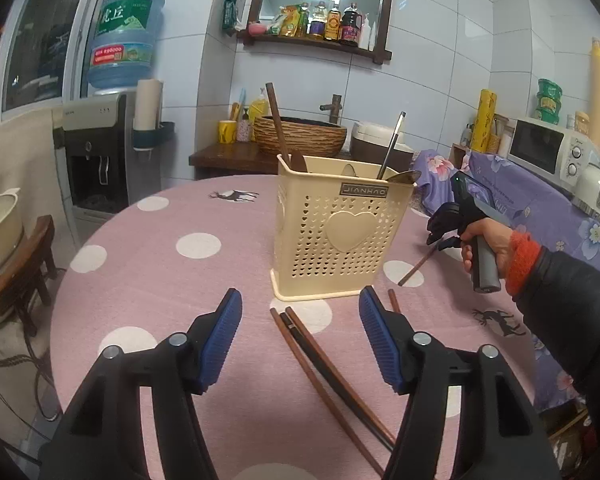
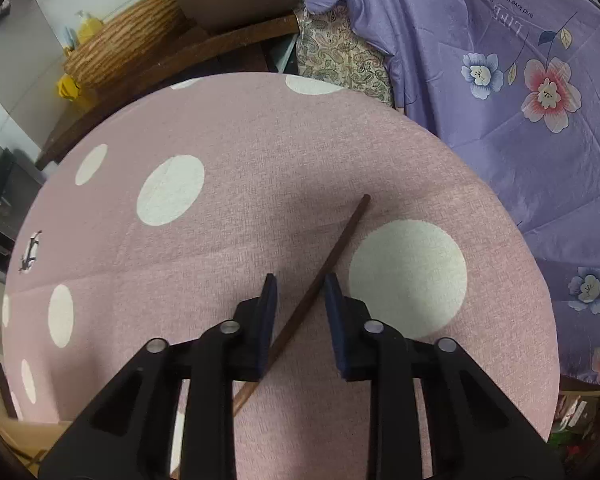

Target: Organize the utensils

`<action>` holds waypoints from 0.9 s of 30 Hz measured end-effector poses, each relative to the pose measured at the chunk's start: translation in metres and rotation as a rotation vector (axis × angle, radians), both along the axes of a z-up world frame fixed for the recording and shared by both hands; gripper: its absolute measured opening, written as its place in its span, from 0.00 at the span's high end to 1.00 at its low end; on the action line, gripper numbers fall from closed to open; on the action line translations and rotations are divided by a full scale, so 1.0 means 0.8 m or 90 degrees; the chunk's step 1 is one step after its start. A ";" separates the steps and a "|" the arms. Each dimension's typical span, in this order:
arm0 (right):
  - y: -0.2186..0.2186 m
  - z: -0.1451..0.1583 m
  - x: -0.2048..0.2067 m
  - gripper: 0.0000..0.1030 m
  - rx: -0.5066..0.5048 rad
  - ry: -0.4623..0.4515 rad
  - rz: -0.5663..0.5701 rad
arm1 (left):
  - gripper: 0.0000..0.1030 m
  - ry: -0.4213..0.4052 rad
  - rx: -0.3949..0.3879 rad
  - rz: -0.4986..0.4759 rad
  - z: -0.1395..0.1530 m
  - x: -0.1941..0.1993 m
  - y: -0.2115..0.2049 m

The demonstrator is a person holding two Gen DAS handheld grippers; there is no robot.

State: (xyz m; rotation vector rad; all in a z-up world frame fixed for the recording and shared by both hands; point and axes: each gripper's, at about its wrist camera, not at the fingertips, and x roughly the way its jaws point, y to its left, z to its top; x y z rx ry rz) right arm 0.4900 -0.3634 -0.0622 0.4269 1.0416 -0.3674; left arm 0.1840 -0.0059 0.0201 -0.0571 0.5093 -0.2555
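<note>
A round table (image 1: 160, 280) is seen under a pink cloth with white dots and little deer. A cream perforated utensil basket (image 1: 338, 228) with a heart on its front is stood upright near the middle of it, and a wooden spoon (image 1: 278, 124), a metal-handled utensil (image 1: 392, 142) and a couple more pieces are already propped inside.

The left tongs (image 1: 300, 330) are held just in front of the basket, spread wide with nothing pinched. A bunch of chopsticks (image 1: 332, 380) is laid on the cloth between the blue pads (image 1: 220, 338), untouched as far as can be told.

The right tongs (image 2: 300, 312) are pointed steeply down at the table to the right of the basket, gripped by a hand (image 1: 486, 244) in a red cuff. A single brown chopstick (image 2: 320, 284) is straddled by them, lying diagonally on the cloth. The gap is narrow but not pressed together, so the stick isn't really pinched.
</note>
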 end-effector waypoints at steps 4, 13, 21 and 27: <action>-0.001 0.001 0.017 0.89 -0.028 0.006 -0.020 | 0.37 -0.005 0.001 0.005 -0.005 -0.004 0.006; -0.014 0.016 0.004 0.94 0.091 -0.074 -0.003 | 0.37 0.013 -0.012 0.002 -0.017 -0.004 0.018; 0.009 0.094 -0.063 0.94 0.157 -0.206 0.116 | 0.37 0.006 -0.026 0.002 -0.012 -0.009 0.013; 0.035 0.167 -0.144 0.95 0.133 -0.320 0.231 | 0.37 0.005 -0.027 0.006 -0.008 -0.012 0.011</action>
